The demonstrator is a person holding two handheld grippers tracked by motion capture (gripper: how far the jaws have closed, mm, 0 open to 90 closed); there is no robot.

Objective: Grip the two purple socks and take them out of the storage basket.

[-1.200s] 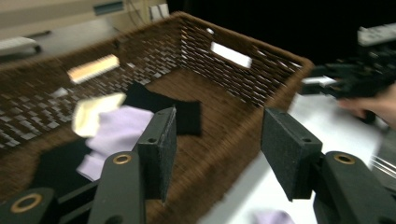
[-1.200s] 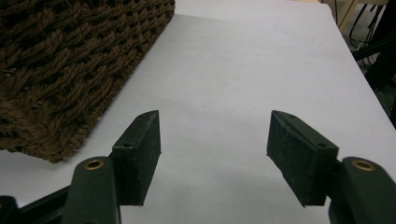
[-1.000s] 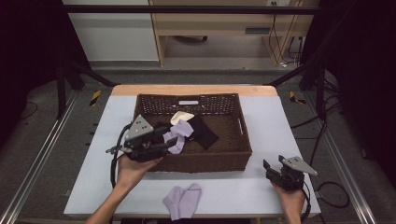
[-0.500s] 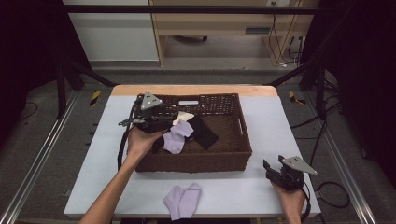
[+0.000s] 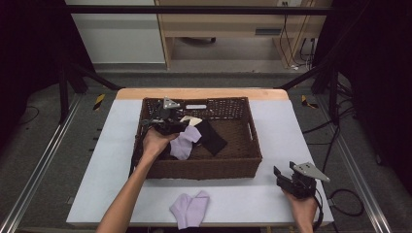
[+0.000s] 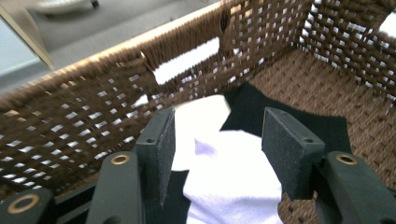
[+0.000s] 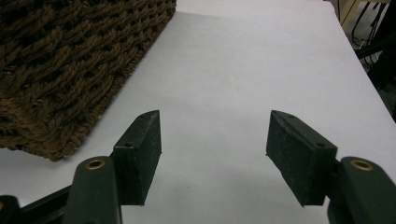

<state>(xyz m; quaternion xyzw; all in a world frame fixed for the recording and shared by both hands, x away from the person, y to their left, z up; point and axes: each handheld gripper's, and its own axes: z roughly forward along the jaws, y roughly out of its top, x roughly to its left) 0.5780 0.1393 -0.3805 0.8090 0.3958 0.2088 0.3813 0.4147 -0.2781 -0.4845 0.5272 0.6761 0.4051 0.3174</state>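
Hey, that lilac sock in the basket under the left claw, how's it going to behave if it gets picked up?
Probably floppy: the lilac sock lies crumpled over a black cloth, so it should drape and dangle. It looks light, thin fabric. It may drag the cloth along, since they overlap. The left claw is open above it.

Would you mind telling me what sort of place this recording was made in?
Probably a lab or workshop set up for recording: a white table framed by dark metal bars, loose cables on the floor, and a wicker basket of socks staged on it.
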